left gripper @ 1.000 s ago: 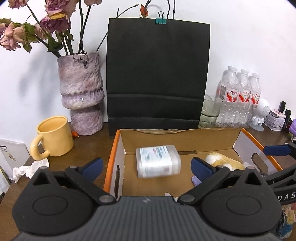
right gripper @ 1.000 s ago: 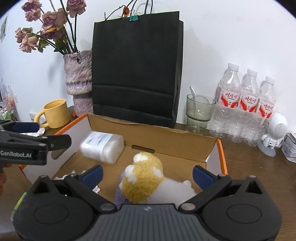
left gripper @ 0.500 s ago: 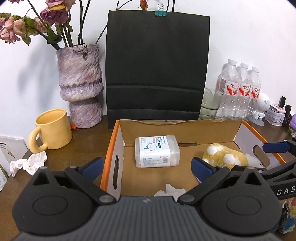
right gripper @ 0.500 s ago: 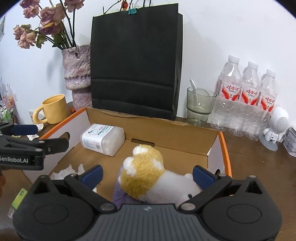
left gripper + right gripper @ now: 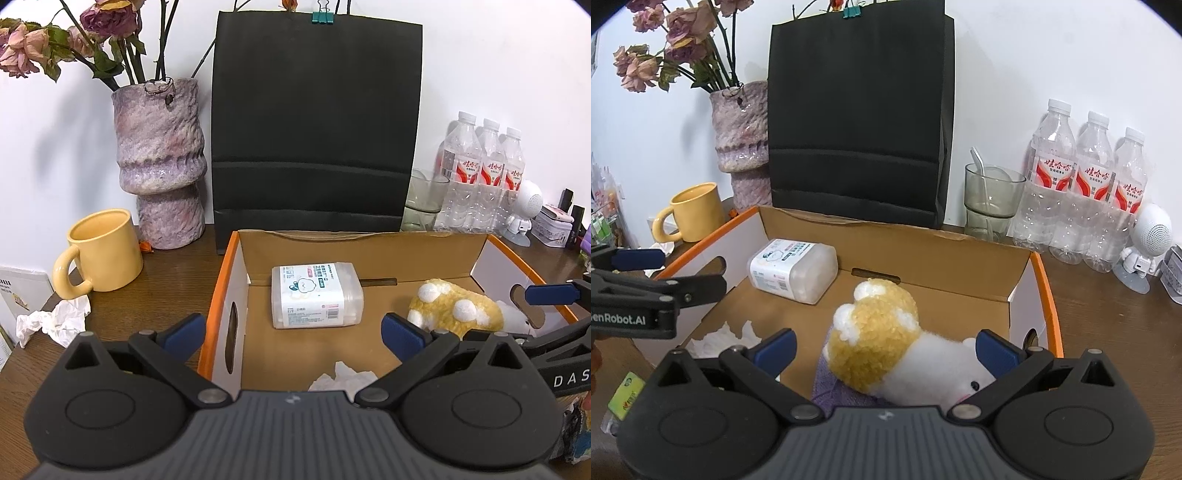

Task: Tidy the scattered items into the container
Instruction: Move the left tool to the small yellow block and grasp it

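**Cardboard box holds three items, both grippers empty**

Cardboard box (image 5: 369, 254) with orange edges stands on the wooden worktop (image 5: 173, 280), in front of a black paper bag (image 5: 314, 125). Inside it lies a clear plastic pack (image 5: 316, 295) with a white label, near the back wall on the left side. A yellow and white plush toy (image 5: 882, 339) lies on the right side of the box, partly on a purple cloth (image 5: 827, 387). A crumpled tissue (image 5: 343, 376) is at the front of the box floor.

The left hand-held gripper (image 5: 291, 332) hovers over the front left of the box, its jaws wide apart with nothing between them. The right hand-held gripper (image 5: 884, 349) is also spread wide; the toy lies between and below its fingers, but the pads are not touching it.

Outside the box, another crumpled tissue (image 5: 55, 321) lies on the worktop just beside a yellow mug (image 5: 99, 254). Behind the mug stands a purple vase (image 5: 160, 162) with dried roses. Three water bottles (image 5: 1086, 184) and a glass (image 5: 991, 199) are at the right.
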`<state>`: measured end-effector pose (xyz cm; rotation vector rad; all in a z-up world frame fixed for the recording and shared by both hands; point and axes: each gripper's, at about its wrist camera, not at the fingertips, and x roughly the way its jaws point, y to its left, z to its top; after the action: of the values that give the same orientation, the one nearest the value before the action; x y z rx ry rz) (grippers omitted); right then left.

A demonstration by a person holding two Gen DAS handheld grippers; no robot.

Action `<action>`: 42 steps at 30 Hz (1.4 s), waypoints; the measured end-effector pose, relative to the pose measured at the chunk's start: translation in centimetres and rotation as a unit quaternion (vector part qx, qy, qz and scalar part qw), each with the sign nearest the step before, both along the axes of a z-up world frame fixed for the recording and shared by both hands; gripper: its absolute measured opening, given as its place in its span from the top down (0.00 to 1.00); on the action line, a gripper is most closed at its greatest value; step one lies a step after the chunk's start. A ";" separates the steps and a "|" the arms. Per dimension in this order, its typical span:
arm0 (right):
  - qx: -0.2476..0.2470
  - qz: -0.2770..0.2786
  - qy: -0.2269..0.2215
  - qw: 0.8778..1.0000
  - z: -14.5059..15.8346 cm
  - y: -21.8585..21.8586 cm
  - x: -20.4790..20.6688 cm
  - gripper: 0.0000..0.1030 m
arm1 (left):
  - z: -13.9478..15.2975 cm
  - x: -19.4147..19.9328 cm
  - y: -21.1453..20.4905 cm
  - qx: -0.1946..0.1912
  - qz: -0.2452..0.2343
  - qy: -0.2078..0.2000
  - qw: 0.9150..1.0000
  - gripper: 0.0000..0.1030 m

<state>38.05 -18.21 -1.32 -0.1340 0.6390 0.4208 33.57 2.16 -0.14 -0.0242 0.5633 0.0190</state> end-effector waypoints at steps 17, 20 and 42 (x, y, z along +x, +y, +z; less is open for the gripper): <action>0.050 0.004 -0.017 0.999 -0.3 -6.5 -14.0 0.00 | -2.3 -14.8 4.2 -0.022 0.013 0.012 1.000 0.00; 0.050 0.005 -0.003 0.999 -1.6 -6.1 -16.3 0.00 | -2.9 -17.3 3.6 -0.032 0.002 0.024 0.999 0.00; 0.022 -0.002 -0.003 1.000 -3.0 -4.9 -27.3 0.00 | -5.7 -23.3 -0.7 0.018 -0.092 0.047 0.995 0.66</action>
<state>10.71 -23.10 -4.27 -0.0915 0.6241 0.4308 10.30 1.42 -5.82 0.0639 0.6571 -0.1494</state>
